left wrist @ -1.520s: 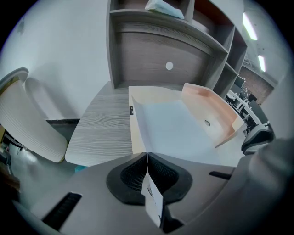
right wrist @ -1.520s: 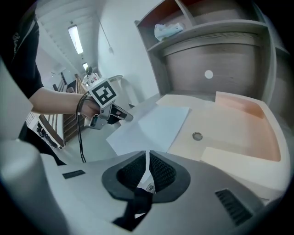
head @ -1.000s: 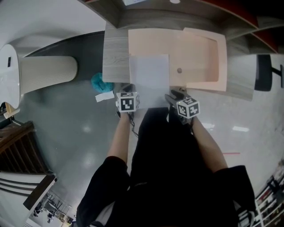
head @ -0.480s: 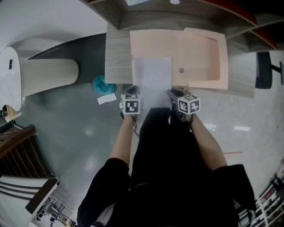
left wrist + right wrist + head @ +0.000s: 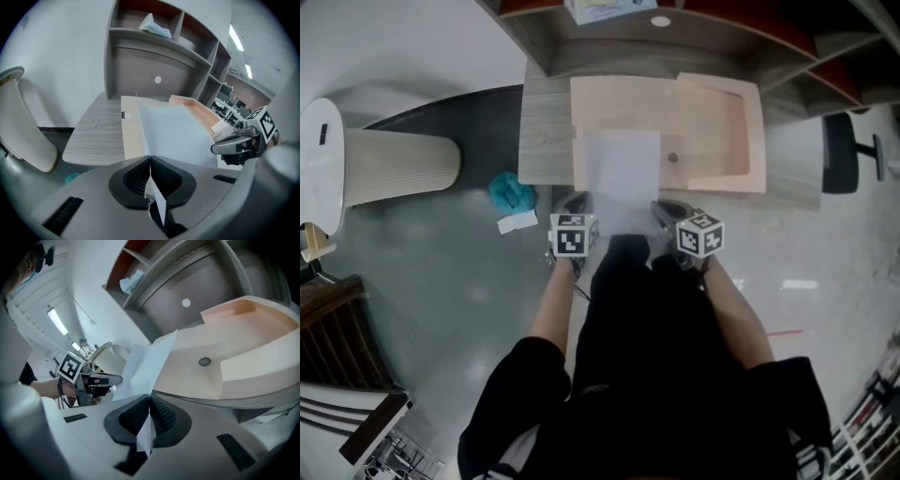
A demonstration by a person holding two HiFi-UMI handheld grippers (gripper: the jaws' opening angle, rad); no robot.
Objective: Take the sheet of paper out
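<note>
The grey wood-grain desk (image 5: pixel 546 131) stretches ahead of both my grippers, with open shelves (image 5: pixel 154 42) rising behind it; a pale peach tray (image 5: pixel 717 117) lies on the desk, reaching from just beyond my left gripper's tips across and past my right one; the sheet of paper (image 5: pixel 622 167) lies over the tray's left part, between my two grippers, its far end resting on the tray and its near edge raised off it toward me; my left gripper (image 5: pixel 578 202) has its jaws pressed together on the sheet's near left corner, a sliver of paper poking back between the ribbed pads (image 5: pixel 138 177); my right gripper (image 5: pixel 666 208) has its jaws clamped on the near right corner in the same way, the paper creased where it leaves the pads (image 5: pixel 161 416); a teal thing (image 5: pixel 512 194) sits on the floor to the left of my left gripper, a white scrap (image 5: pixel 517 222) just beside it; a small round fitting (image 5: pixel 672 157) sits in the tray just beyond my right gripper's tips, beside the sheet's right edge.
</note>
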